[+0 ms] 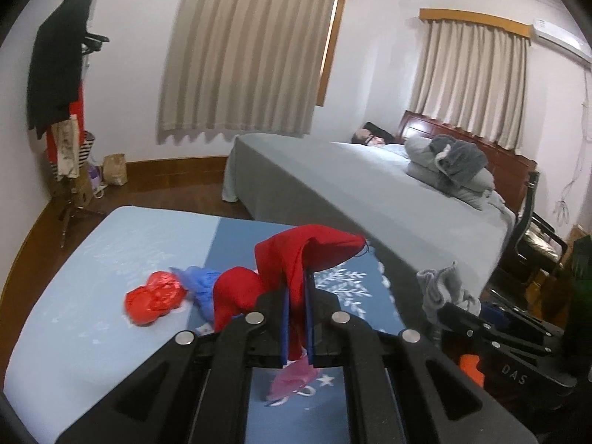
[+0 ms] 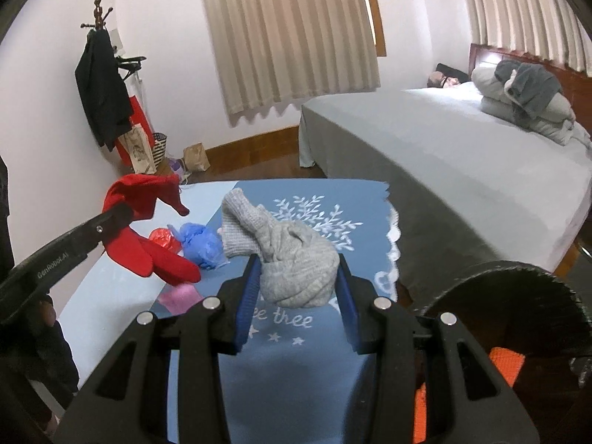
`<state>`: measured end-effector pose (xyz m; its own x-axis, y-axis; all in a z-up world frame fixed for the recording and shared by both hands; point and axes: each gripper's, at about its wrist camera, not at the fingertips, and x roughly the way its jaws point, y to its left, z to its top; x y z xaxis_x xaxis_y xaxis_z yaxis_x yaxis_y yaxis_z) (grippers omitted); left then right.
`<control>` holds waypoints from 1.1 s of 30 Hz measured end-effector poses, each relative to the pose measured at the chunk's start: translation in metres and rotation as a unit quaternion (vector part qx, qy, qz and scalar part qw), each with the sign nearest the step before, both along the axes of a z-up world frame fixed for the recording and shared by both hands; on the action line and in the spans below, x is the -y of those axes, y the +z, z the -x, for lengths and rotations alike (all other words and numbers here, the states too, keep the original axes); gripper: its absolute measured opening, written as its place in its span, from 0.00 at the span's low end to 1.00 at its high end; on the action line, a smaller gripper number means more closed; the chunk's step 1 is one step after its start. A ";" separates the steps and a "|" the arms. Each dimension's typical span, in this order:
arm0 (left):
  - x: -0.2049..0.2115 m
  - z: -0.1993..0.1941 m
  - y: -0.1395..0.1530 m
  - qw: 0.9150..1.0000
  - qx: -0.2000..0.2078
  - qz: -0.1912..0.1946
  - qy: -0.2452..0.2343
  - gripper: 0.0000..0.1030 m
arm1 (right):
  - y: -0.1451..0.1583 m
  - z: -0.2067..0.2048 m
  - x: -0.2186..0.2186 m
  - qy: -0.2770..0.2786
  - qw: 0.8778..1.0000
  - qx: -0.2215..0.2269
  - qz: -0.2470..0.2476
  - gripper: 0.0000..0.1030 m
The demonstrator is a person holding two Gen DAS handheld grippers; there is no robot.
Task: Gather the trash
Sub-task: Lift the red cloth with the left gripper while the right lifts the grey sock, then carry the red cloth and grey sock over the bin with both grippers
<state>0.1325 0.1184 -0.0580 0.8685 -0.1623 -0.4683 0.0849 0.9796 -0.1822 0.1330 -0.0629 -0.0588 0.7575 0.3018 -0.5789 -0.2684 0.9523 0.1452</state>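
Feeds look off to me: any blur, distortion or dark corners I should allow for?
Left wrist view: fisheye bends the curtains; corners vignetted black; red cloth in left gripper slightly soft. Right wrist view: same curvature; grey sock in right gripper sharp; dark blurred cylinder blocks lower right.

Count, items on or over the surface (image 2: 325, 192): one red cloth (image 1: 292, 262), one grey knitted bundle (image 2: 292, 259), one crumpled red plastic bag (image 1: 155, 298), one blue plastic bag (image 2: 199, 244), one pink scrap (image 2: 179, 296). Two tongs: left (image 1: 297, 318), right (image 2: 296, 296).
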 end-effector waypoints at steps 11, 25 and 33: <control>0.039 0.006 0.000 0.999 0.000 0.003 -0.044 0.06 | 0.013 0.014 0.030 -0.027 1.000 0.016 -0.002 0.37; 0.048 0.009 0.013 0.998 0.015 0.000 -0.059 0.06 | 0.015 0.033 0.065 -0.057 0.998 0.022 0.001 0.37; 0.083 0.013 0.010 0.996 0.010 -0.004 -0.094 0.06 | 0.015 0.047 0.093 -0.089 0.996 0.020 0.003 0.37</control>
